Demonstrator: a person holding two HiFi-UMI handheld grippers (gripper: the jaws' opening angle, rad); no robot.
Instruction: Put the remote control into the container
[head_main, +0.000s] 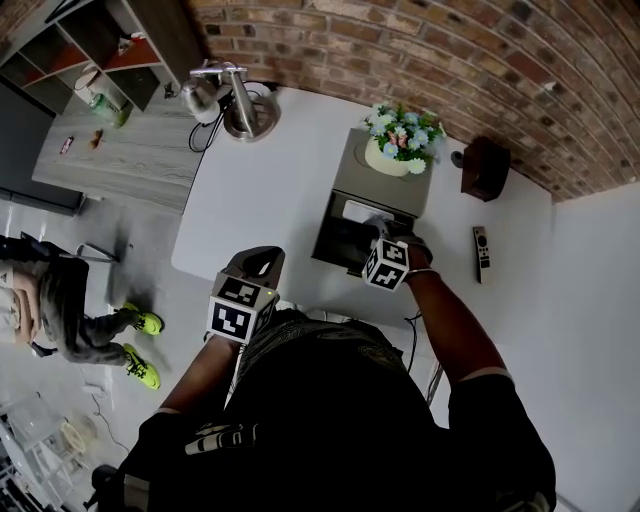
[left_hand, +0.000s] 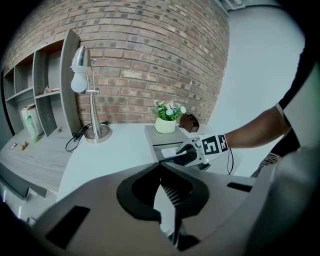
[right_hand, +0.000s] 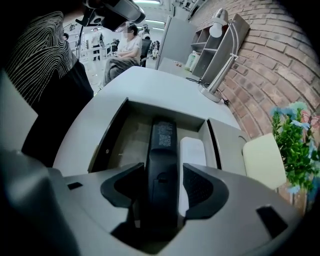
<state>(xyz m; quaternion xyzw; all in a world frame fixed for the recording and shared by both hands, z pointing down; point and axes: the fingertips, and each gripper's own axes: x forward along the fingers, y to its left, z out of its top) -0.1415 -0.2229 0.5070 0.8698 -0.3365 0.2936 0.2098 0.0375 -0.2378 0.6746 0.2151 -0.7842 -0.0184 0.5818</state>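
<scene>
Head view: the right claw (head_main: 385, 232) reaches into the open front of a grey container (head_main: 365, 190) on the white table (head_main: 270, 190). A flower pot (head_main: 388, 160) stands on the container's top just beyond the claw. A slim second remote (head_main: 481, 253) lies on the table off to the claw's right. The left claw (head_main: 255, 265) hangs at the near table edge, well apart from the container, with a desk lamp (head_main: 235, 100) far ahead of it.

Left gripper view: its jaws are drawn together with nothing between them. The container and the right claw sit ahead and a little to the right.

Right gripper view: the jaws clamp a black remote control (right_hand: 164, 132) by its near end, labelled back upward. Its far end reaches ahead of the claw over the container's open tray; whether it touches the tray floor I cannot tell. A white oblong object (right_hand: 192, 150) lies in the tray just right of the remote control.
</scene>
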